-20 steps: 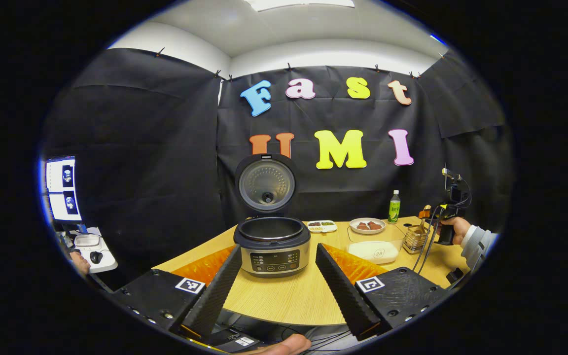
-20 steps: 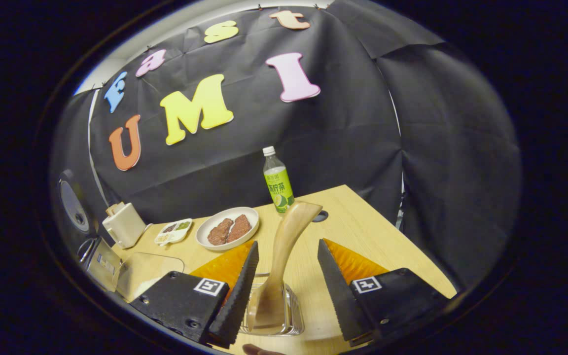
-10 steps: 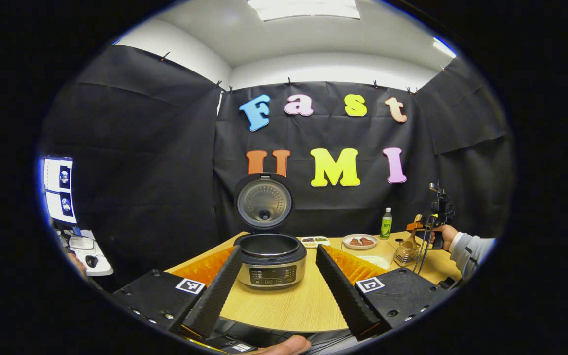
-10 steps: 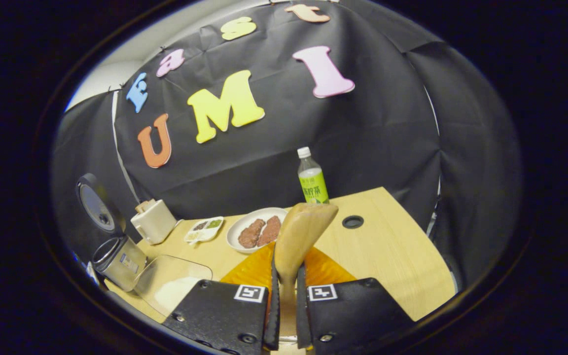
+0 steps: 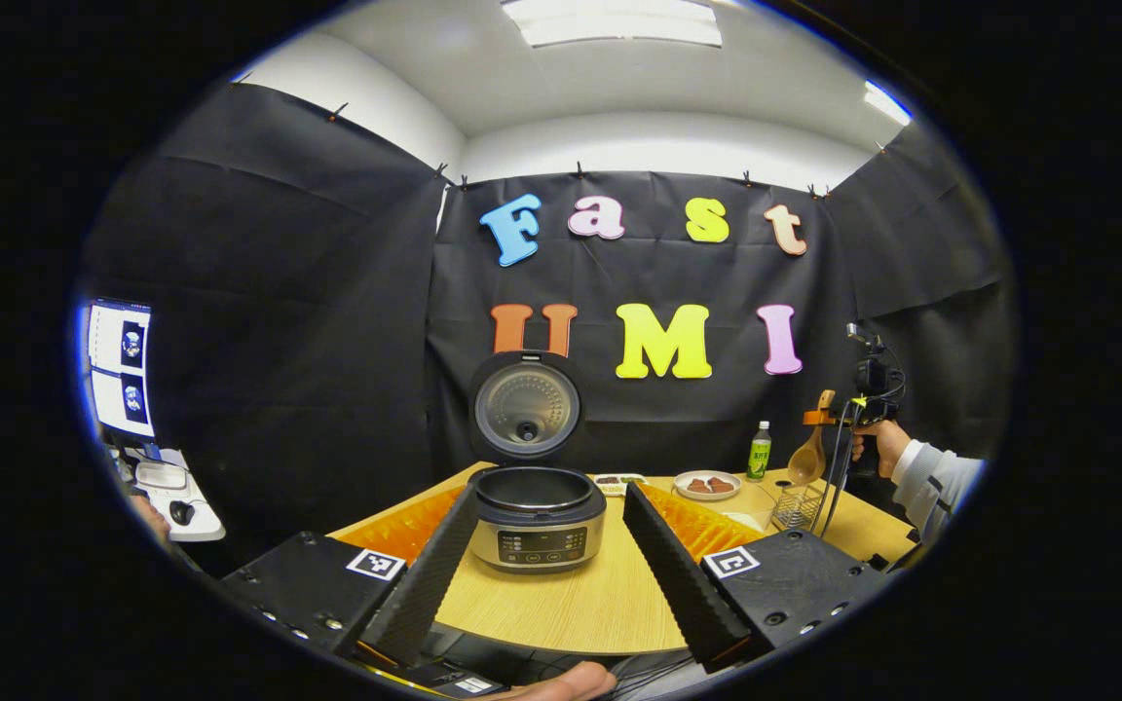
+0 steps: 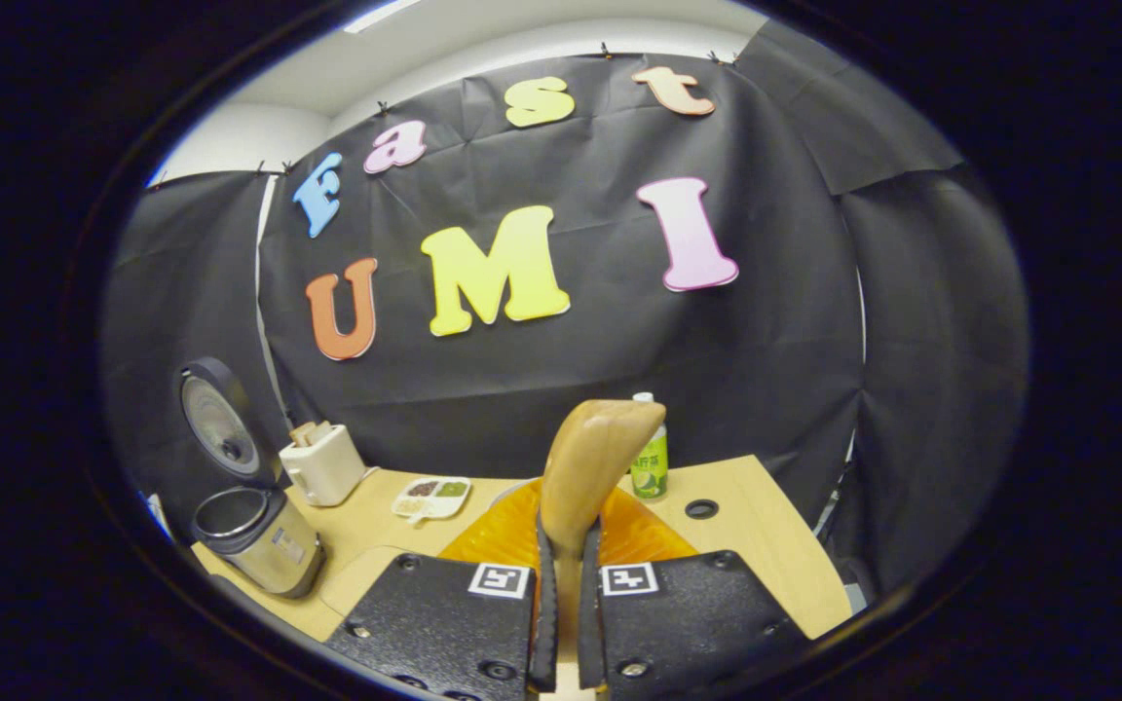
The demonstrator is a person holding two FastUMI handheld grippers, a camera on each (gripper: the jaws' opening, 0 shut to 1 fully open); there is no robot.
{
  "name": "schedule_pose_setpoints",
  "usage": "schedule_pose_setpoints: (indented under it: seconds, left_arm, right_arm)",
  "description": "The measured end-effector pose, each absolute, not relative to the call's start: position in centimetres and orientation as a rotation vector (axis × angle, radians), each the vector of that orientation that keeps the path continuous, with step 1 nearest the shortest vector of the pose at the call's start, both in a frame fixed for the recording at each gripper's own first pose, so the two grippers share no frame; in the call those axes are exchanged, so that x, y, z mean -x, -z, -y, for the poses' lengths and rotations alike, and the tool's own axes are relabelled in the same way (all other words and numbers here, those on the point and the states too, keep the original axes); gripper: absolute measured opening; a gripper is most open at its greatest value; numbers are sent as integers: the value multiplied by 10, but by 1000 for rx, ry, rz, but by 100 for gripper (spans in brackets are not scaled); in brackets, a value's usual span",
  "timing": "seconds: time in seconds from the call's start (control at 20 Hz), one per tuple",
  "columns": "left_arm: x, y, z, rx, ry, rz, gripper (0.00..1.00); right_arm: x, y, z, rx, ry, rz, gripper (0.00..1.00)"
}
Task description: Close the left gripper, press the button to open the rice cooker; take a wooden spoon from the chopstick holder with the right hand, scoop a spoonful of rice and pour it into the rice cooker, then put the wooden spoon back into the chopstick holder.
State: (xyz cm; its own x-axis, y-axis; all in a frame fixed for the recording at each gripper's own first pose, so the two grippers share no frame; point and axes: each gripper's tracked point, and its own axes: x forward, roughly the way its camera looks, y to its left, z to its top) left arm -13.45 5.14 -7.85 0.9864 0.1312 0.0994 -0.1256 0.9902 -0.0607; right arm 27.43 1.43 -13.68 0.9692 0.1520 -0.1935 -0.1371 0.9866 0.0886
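The rice cooker (image 5: 534, 516) stands on the wooden table (image 5: 561, 604) with its lid (image 5: 527, 404) swung up. In the left gripper view, my left gripper (image 5: 551, 574) is open in front of the cooker, a short way back from it. At the far right a hand holds my right gripper (image 5: 863, 389), and the wooden spoon (image 5: 804, 460) hangs from it just above the wire chopstick holder (image 5: 795, 506). In the right gripper view, my right gripper (image 6: 562, 531) is shut on the spoon (image 6: 590, 458), whose wide end rises between the fingers. The open cooker (image 6: 254, 540) sits at the far left.
A plate of brown food (image 5: 707, 484), a green bottle (image 5: 759, 450) and a small divided dish (image 5: 619, 479) line the table's back. A white box-like appliance (image 6: 322, 465) stands behind the cooker. A round cable hole (image 6: 700, 508) marks the table's right part. A monitor (image 5: 118, 370) glows far left.
My right gripper shut on the wooden spoon and raised it out of the chopstick holder. My left gripper drew back from the cooker and stayed open.
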Motion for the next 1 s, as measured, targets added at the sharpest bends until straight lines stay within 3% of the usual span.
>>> schedule_pose_setpoints:
  seconds: [0.35,0.75,1.0]
  left_arm:
    - [146,72,-47,60,-84,107,97]
    - [153,58,-59,73,-100,108,97]
    - [149,62,-60,88,-90,93,96]
  right_arm:
    - [-269,154,-76,-6,-124,-191,14]
    - [-295,234,-104,48,-59,-252,14]
    - [-311,238,-111,189,-15,-125,13]
